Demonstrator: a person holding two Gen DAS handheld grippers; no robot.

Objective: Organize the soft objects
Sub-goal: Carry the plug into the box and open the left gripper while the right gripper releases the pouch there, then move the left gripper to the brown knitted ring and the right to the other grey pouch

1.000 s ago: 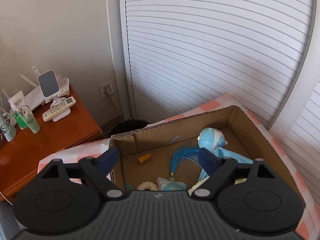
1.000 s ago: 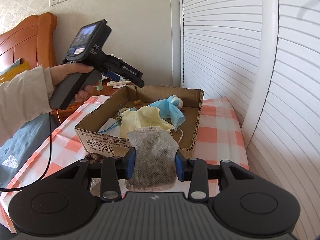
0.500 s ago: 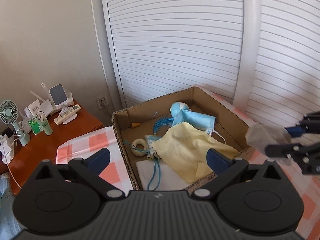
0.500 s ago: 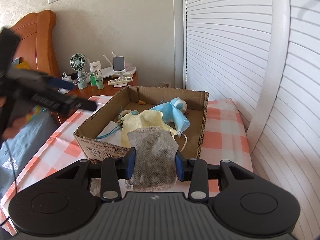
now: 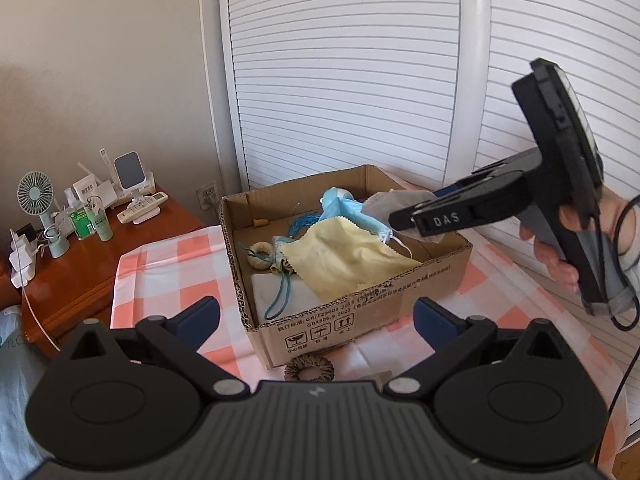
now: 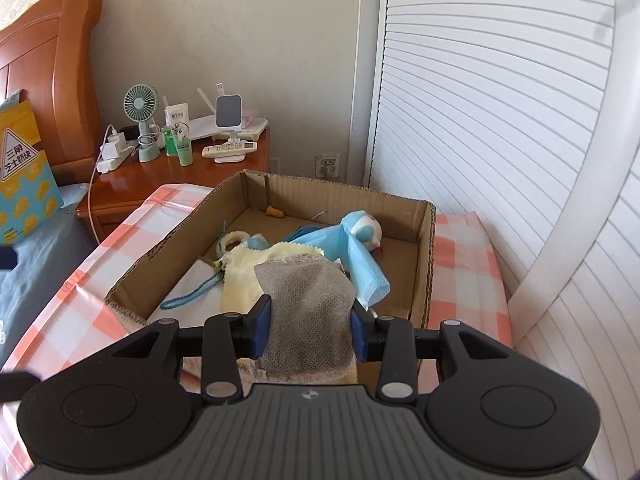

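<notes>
The right gripper (image 6: 311, 330) has its jaws closed on a grey mesh cloth (image 6: 308, 312), a thin speckled square that sags between the blue pads and hangs over the near rim of the cardboard box (image 6: 424, 264). In the left wrist view that gripper (image 5: 404, 216) reaches in from 3 o'clock, level and pointing toward 9 o'clock, with the person's right hand (image 5: 560, 240) wrapped round its grip and the cloth (image 5: 388, 208) hanging from its tip above the box's far right corner. The left gripper (image 5: 316, 318) hovers back from the box with its jaws spread wide and nothing between them, looking down on the near wall of the box (image 5: 360, 312), which has printed marks on its corrugated face. Inside the box a soft yellow cloth (image 5: 344, 256) with a zigzag edge lies crumpled in the middle, a pleated blue face mask (image 5: 360, 216) drapes at its 1 o'clock side, a pale blue stuffed toy (image 6: 362, 230) sits toward the far wall, and a woven ring (image 5: 260, 256) with a teal cord rests at 9 o'clock. A darker woven ring (image 5: 309, 368) lies outside on the checked tablecloth (image 5: 160, 264), just beside the box's near wall. White slatted doors (image 6: 480, 120) stand close behind the box at 12 to 3 o'clock, and a glossy wooden nightstand (image 6: 168, 176) with a small fan (image 6: 140, 104) stands at 10 o'clock.
</notes>
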